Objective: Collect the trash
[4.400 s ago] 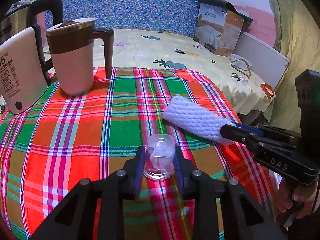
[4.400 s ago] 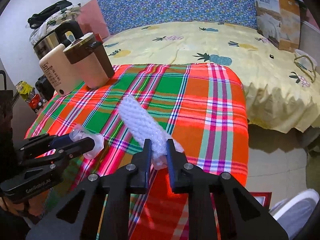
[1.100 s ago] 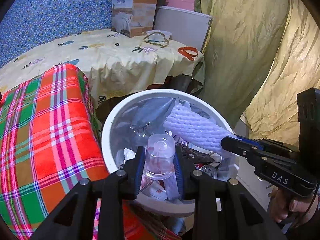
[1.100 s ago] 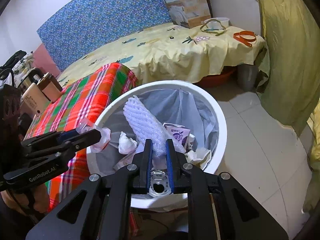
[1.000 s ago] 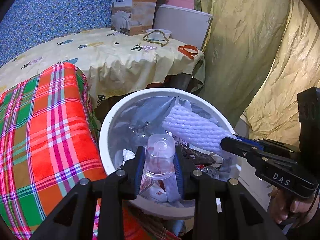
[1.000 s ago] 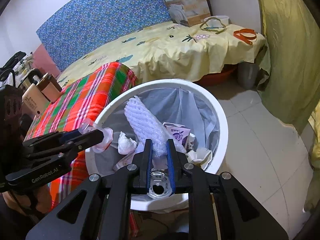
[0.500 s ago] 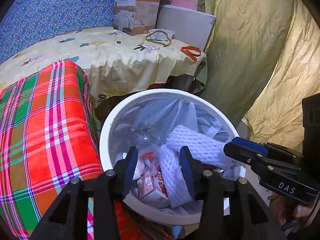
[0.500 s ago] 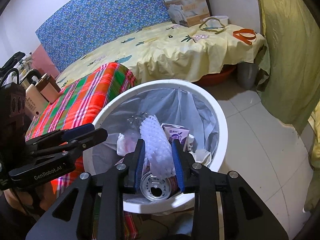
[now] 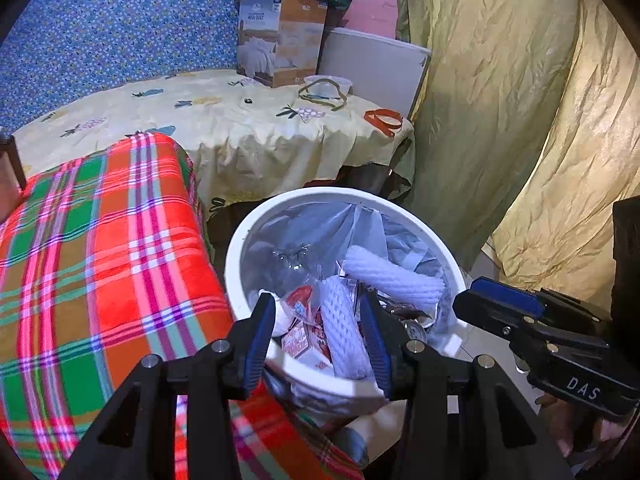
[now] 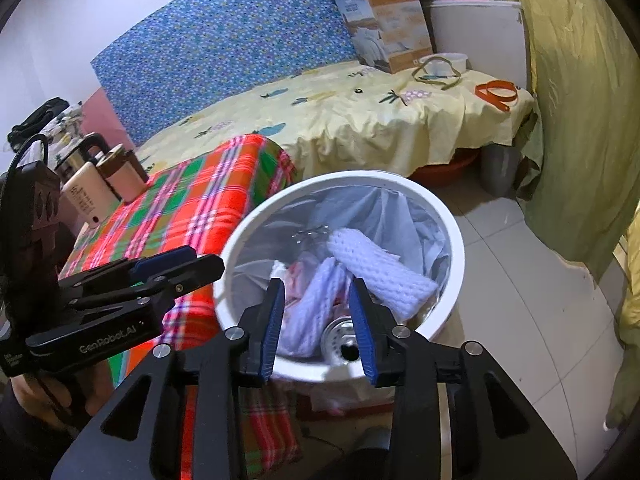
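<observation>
A round white trash bin (image 9: 240,248) (image 10: 452,224) with a clear liner stands on the floor beside the plaid table. Inside lie two white foam net sleeves (image 9: 394,276) (image 10: 384,270), red-and-white cartons (image 9: 298,338) and a metal can (image 10: 340,332). The clear plastic cup is not visible among the trash. My left gripper (image 9: 318,336) hovers open and empty over the bin's near rim. My right gripper (image 10: 320,320) is open and empty over the bin too, and shows at the right of the left wrist view (image 9: 492,300).
A red-green plaid table (image 9: 80,248) lies left of the bin, with a kettle and mug (image 10: 104,180) at its far end. A yellow-covered bed (image 9: 240,120) with a cardboard box (image 9: 280,36) is behind. Yellow curtains (image 9: 520,120) hang right. Tiled floor (image 10: 520,280) surrounds the bin.
Both grippers carried their items from the table to the bin, then opened. The cup and the foam sleeve dropped into the bin; the jaws have since spread wider.
</observation>
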Demonstrator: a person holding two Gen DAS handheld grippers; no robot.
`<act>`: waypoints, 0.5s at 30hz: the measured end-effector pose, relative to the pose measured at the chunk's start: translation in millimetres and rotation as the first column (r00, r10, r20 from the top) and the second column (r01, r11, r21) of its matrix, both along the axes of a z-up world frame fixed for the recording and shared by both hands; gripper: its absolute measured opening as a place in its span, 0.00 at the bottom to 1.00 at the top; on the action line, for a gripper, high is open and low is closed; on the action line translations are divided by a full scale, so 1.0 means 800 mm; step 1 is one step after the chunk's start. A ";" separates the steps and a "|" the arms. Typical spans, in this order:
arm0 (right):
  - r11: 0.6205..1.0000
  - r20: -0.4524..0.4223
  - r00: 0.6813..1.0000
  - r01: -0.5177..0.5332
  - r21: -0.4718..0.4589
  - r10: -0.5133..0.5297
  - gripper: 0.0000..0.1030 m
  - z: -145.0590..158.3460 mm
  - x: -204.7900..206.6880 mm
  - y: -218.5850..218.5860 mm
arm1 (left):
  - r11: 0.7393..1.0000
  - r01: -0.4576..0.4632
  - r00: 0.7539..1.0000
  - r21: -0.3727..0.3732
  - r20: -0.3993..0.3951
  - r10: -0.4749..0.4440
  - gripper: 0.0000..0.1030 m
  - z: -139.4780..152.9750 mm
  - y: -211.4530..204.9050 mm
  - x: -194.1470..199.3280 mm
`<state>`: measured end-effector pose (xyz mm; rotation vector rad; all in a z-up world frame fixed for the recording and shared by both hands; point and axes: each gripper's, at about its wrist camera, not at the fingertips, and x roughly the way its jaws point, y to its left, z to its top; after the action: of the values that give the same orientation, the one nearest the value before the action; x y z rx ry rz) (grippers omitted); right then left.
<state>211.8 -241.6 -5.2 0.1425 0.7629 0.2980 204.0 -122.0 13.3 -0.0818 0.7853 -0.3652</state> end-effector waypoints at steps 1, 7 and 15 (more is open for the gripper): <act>1.000 0.006 1.000 -0.003 -0.002 0.003 0.36 0.002 -0.004 0.001 | 1.000 -0.002 1.000 0.001 0.006 0.002 0.45 0.003 0.001 -0.006; 1.000 0.035 0.999 -0.023 -0.005 0.023 0.37 0.010 -0.026 0.012 | 1.000 -0.015 0.999 0.013 0.038 0.014 0.45 0.014 0.007 -0.037; 0.999 0.076 0.996 -0.048 -0.013 0.049 0.37 0.021 -0.057 0.027 | 0.998 -0.048 0.996 0.028 0.073 0.046 0.45 0.020 0.019 -0.077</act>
<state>166.4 -219.8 11.4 0.1012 0.6928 0.3431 142.3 -107.0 29.2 -0.0592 0.7162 -0.3103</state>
